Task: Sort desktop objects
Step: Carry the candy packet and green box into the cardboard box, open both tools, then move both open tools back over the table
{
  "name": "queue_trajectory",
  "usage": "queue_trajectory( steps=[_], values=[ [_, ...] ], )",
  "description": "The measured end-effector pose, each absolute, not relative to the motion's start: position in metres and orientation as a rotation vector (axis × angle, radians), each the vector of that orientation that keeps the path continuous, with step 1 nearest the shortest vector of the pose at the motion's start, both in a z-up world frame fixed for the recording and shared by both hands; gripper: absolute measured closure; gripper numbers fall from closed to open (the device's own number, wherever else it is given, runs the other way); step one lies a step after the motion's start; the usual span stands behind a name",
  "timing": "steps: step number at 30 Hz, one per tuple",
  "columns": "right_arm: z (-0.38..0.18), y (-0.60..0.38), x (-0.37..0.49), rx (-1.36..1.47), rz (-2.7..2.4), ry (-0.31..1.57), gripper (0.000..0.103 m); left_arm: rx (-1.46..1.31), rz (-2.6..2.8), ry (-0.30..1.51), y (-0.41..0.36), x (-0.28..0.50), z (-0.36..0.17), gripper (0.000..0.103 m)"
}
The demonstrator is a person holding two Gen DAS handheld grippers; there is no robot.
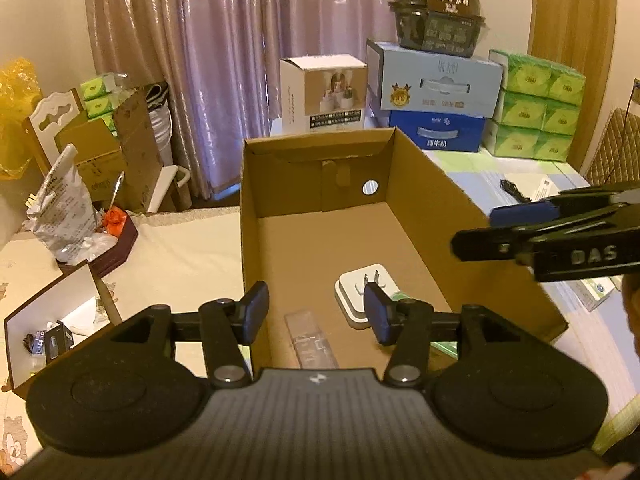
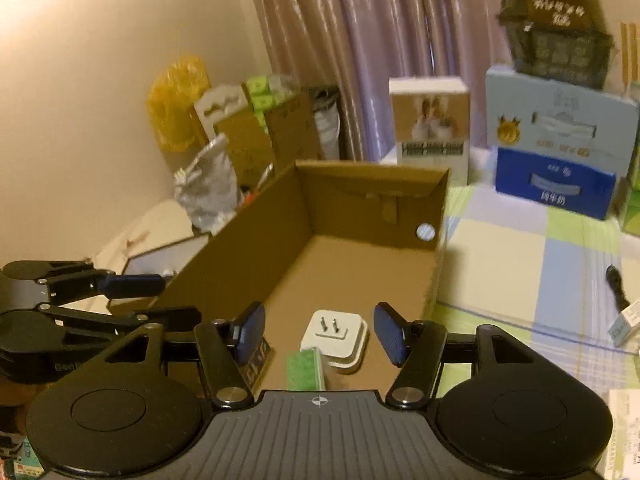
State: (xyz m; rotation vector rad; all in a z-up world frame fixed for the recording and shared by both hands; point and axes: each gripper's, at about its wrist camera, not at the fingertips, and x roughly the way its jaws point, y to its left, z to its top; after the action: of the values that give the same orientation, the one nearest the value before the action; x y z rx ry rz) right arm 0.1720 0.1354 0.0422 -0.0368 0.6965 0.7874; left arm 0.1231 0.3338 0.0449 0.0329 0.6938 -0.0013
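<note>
Both tools, the left tool and the right tool, hover with fingers apart and empty over the near end of the open cardboard box, inside which a white plug adapter, a green packet and a clear plastic strip lie on the floor.
</note>
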Motion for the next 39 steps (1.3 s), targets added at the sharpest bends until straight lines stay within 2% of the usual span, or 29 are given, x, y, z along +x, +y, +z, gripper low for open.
queue_trajectory(
  steps=[3,6,9,11,14,17,25,39],
  values=[
    [0.051,0.114,0.162,-0.034,0.776,0.671,0.045,0.013,0.004,0.687,0.331,0.115,0.049,0.055],
    [0.062,0.083,0.151,0.001,0.741,0.659,0.041,0.002,0.000,0.684,0.322,0.105,0.055,0.050],
    [0.073,0.049,0.139,0.020,0.689,0.641,0.030,-0.004,-0.008,0.677,0.307,0.094,0.063,0.042],
    [0.080,0.026,0.127,0.025,0.648,0.629,0.016,-0.007,-0.018,0.666,0.294,0.086,0.071,0.038],
    [0.085,-0.012,0.108,0.035,0.587,0.628,0.002,-0.003,-0.036,0.641,0.272,0.072,0.082,0.028],
    [0.087,-0.052,0.092,0.065,0.511,0.637,0.002,-0.013,-0.070,0.623,0.248,0.061,0.092,0.023],
    [0.088,-0.159,0.059,0.171,0.295,0.670,0.002,-0.009,-0.177,0.593,0.171,0.039,0.109,0.002],
    [0.099,-0.241,0.021,0.254,0.157,0.670,0.002,0.036,-0.277,0.640,0.095,0.037,0.102,0.001]
  ],
)
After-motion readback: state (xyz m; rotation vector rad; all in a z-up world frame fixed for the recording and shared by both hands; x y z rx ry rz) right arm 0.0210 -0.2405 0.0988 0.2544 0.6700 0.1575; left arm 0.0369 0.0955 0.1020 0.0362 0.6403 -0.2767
